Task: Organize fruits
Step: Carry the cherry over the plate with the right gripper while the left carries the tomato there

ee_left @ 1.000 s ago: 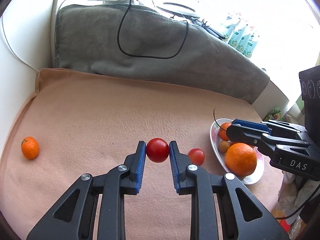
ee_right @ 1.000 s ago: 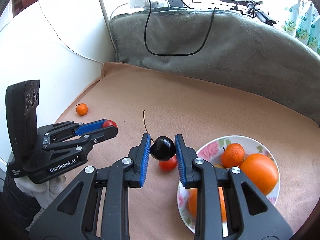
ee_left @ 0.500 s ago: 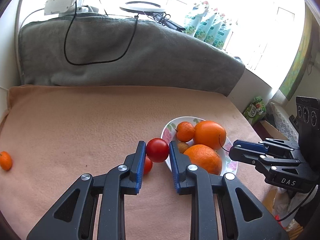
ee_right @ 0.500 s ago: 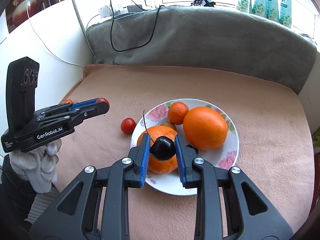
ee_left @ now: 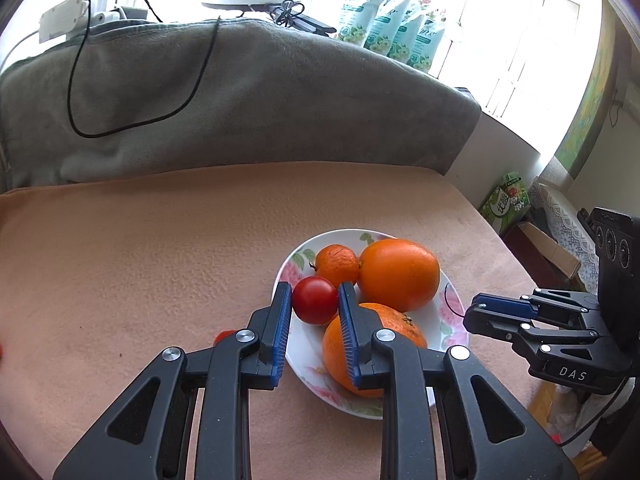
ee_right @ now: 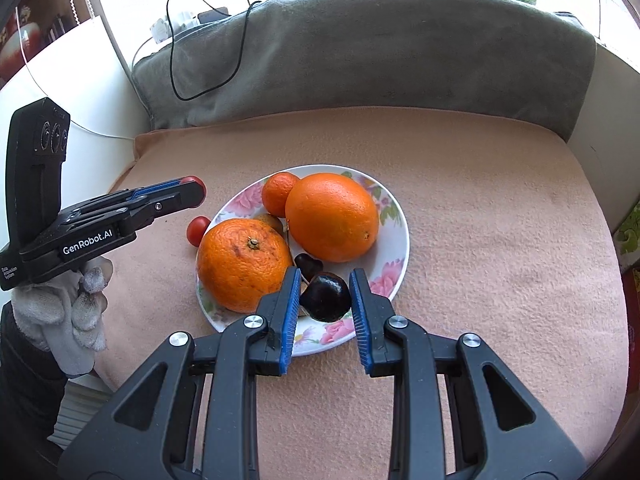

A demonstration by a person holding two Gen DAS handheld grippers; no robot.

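**Fruit held over a flowered plate on a peach blanket**

The left gripper (ee_left: 314, 300) clamps a red tomato (ee_left: 315, 299) above the near rim of the plate (ee_right: 394, 216); the right gripper (ee_right: 325, 298) pinches a dark cherry (ee_right: 326, 297) over it. On the plate lie two oranges and a mandarin (ee_right: 279, 193). Another tomato (ee_right: 198, 231) rests on the peach blanket (ee_right: 500, 220) just beside the plate. Behind, a grey blanket (ee_right: 360, 48) with a black cable (ee_right: 200, 60) rises to a bright window.

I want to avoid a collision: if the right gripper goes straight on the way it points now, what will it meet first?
Probably the plate. The right gripper, shut on a dark cherry, points down at its near part, beside another dark cherry lying there. Depth is unclear.
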